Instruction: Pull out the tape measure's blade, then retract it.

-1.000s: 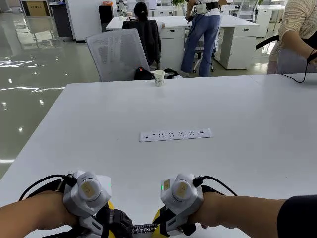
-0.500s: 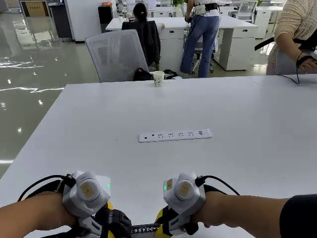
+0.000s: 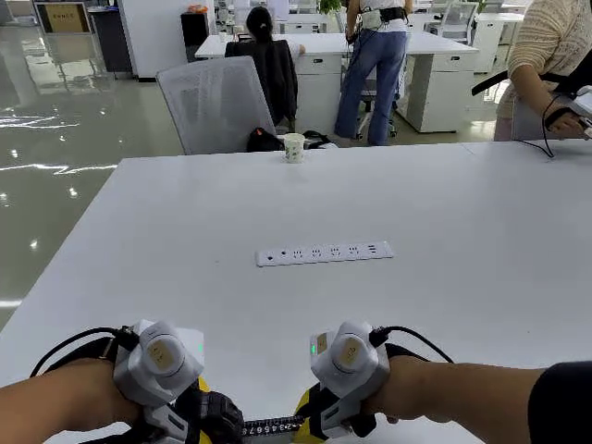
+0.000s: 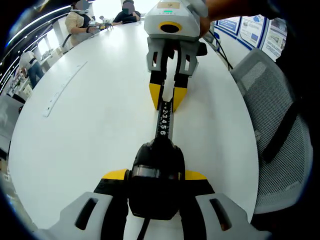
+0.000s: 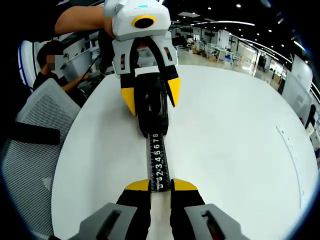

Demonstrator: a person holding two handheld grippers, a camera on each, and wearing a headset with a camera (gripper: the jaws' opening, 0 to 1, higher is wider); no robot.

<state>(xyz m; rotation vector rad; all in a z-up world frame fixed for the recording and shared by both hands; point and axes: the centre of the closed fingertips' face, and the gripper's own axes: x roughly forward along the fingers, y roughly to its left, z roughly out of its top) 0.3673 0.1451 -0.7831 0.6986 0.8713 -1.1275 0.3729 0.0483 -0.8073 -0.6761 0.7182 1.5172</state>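
The right gripper (image 3: 319,424) has eased a touch farther from the left gripper (image 3: 211,421), and a little more blade (image 3: 273,427) now shows between them. The strip (image 3: 324,252) sits higher in the head view, but that's the camera shifting, not the strip.

Here's the picture now: both grippers work on the near side of the strip, well apart from it, low over the white table (image 3: 185,231). The left gripper's jaws are clamped on either side of the black tape measure (image 4: 155,180), holding its body just off the near side of the strip. The right gripper faces it, its yellow-tipped jaws pinched on the end of the blade. The blade runs straight and taut from the tape measure to those jaws, black with white numerals, a short run drawn out.

Beyond the strip, a paper cup (image 3: 294,146) stands near the table's far edge. Past that, a grey mesh chair (image 3: 217,102) faces the table, and people stand and sit at desks farther back.
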